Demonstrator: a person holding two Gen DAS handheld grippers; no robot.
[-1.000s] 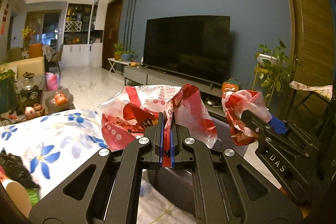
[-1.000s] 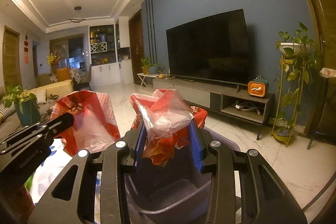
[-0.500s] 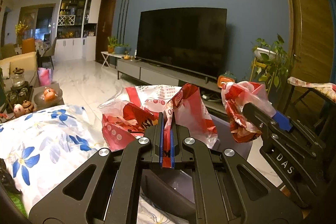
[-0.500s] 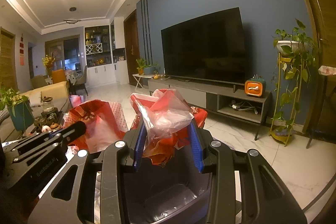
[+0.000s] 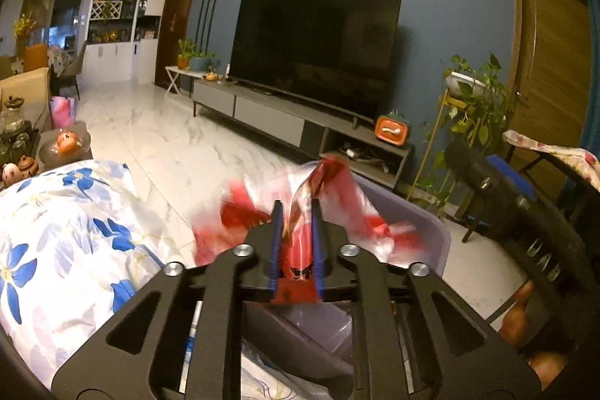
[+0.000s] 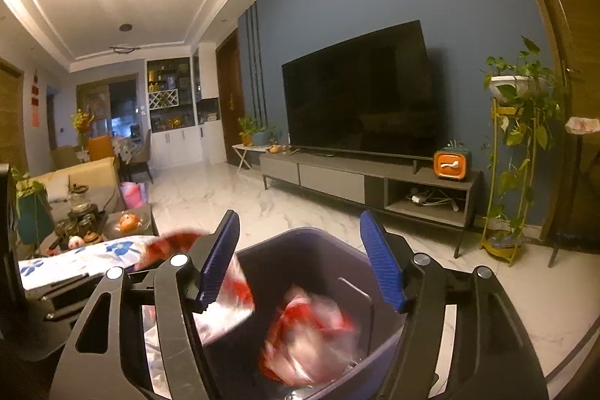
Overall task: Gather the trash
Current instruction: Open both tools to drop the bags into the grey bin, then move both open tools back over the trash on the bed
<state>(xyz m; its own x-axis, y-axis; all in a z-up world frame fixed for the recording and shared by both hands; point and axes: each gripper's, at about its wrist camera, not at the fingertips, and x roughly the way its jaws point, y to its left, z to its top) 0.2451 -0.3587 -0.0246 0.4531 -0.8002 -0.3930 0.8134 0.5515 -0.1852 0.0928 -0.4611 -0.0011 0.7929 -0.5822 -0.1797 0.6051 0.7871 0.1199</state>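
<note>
Living room, grey bin [image 6: 318, 250] below. My right gripper [image 6: 300, 255] is opening, empty; red-and-white bag [image 6: 311, 336] falls in. My left gripper [image 5: 296, 242] is opening around the plastic; I'd release over the bin.

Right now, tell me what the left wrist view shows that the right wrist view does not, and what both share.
Only the left wrist view shows the left claw, opening, with red plastic wrapping between its fingers, and a hand under the other tool. Only the right wrist view shows the right claw, opening and empty, above a blurred red bag inside the bin. Both share the bin, the floral cloth and the television.
</note>
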